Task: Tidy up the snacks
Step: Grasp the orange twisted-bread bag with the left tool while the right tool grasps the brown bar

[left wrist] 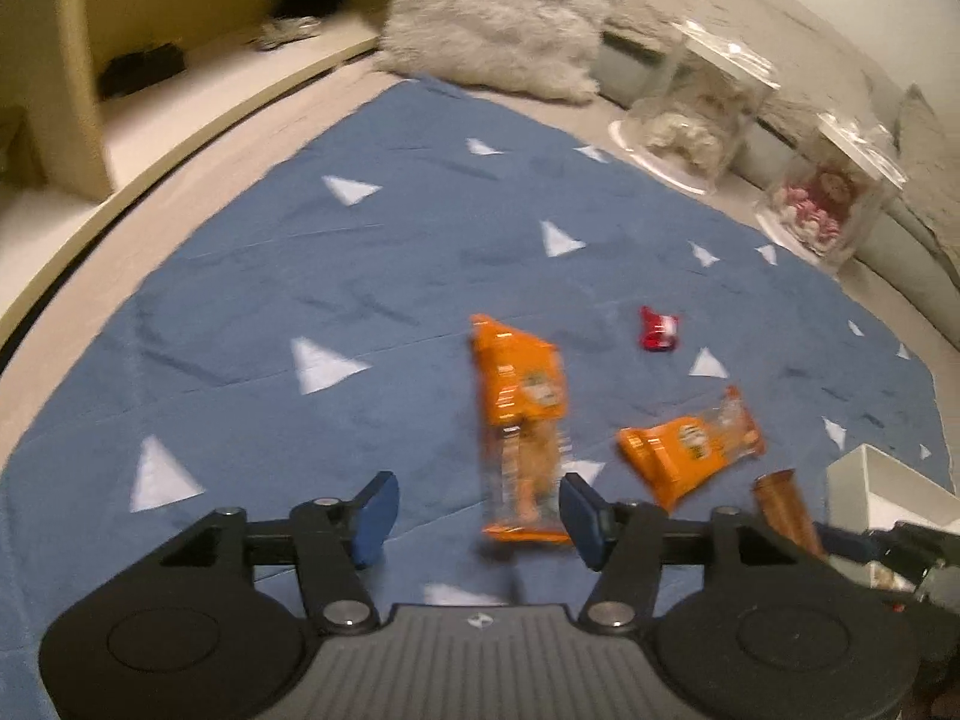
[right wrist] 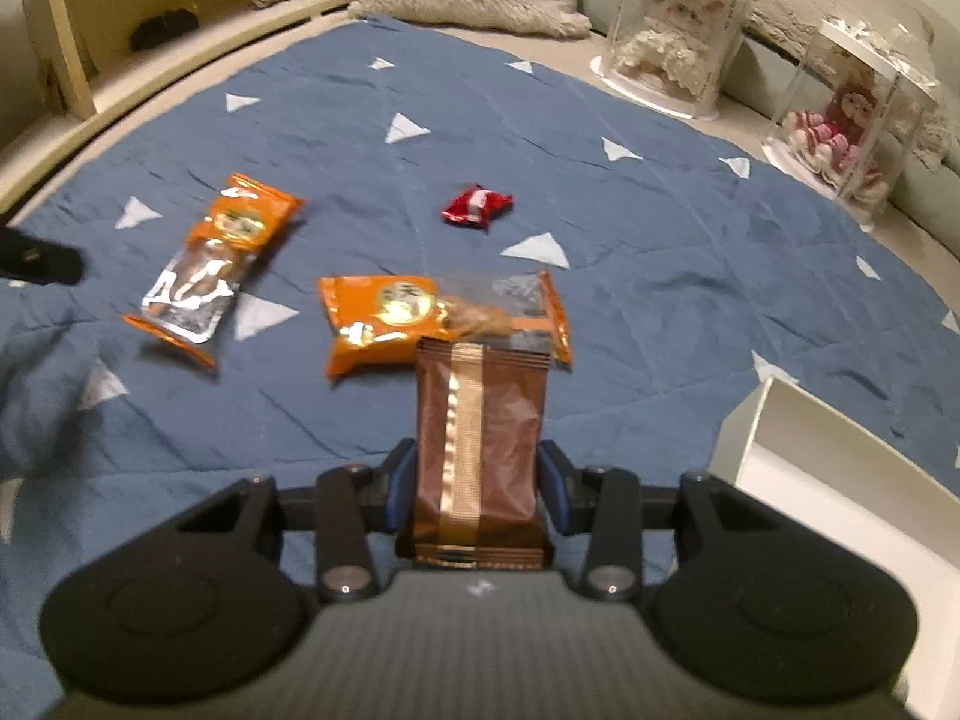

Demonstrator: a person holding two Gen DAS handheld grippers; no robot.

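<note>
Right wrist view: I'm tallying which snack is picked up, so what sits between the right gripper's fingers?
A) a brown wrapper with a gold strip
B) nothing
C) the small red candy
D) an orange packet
A: the brown wrapper stands between the right gripper fingers, which press on its sides, while the orange packets and red candy lie on the blue cloth.

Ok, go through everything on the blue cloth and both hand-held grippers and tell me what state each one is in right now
Left hand-held gripper: open, holding nothing.
Right hand-held gripper: shut on brown packet.
Brown packet: sealed, lifted off the cloth.
Left orange packet: sealed, lying flat.
Middle orange packet: sealed, lying flat.
Red candy: wrapped, lying alone.
White box: open-topped; its visible part is empty.
Blue cloth: spread out, wrinkled.
</note>
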